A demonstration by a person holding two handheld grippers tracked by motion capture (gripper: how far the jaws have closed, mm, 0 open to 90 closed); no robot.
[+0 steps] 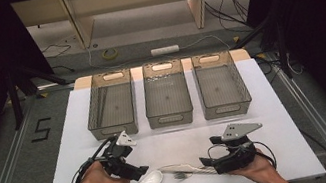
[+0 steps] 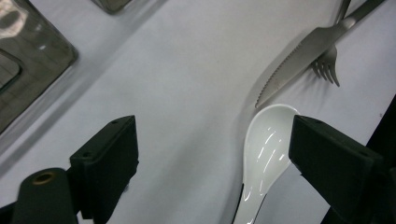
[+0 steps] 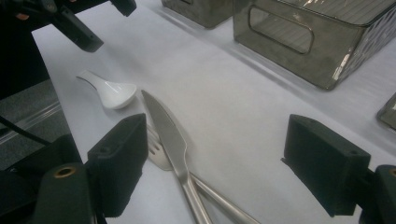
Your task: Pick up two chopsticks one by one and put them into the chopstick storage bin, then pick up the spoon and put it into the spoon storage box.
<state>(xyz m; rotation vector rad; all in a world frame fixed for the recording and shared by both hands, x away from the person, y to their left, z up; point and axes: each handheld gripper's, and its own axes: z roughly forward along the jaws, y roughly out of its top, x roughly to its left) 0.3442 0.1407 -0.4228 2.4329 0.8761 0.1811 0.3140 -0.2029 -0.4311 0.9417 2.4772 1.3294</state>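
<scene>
High view: a black figure "5" (image 1: 41, 129) is marked on the floor to the left of the white surface (image 1: 267, 119); no brand or label can be read on the utensils or bins. Three translucent grey bins (image 1: 167, 98) stand side by side at the far half of the surface, each with a slot handle in its end walls.

Near the front edge lie three utensils. The spoon (image 1: 144, 182) is white, glossy, of the deep-bowled soup type, with a short handle pointing toward the front left. The knife (image 1: 180, 168) is matt steel with a serrated edge; its tip lies just beside the spoon's bowl. The fork (image 1: 186, 174) is steel and lies partly under the knife, the two handles crossing toward the right.

The left gripper (image 1: 137, 171), held in the person's left hand (image 1: 93, 182), hovers at the spoon's left. In the left gripper view its jaws stand wide apart and grip nothing: the spoon (image 2: 264, 154) lies between them, close against the right-hand jaw, with the knife (image 2: 303, 53) and fork (image 2: 327, 65) beyond.

The right gripper (image 1: 214, 162) rests low at the utensils' handle ends. In the right gripper view its jaws are likewise wide apart and unloaded; the knife (image 3: 170, 140) and fork (image 3: 159, 156) lie just beside the left-hand jaw, and the spoon (image 3: 109, 91) lies farther off.
</scene>
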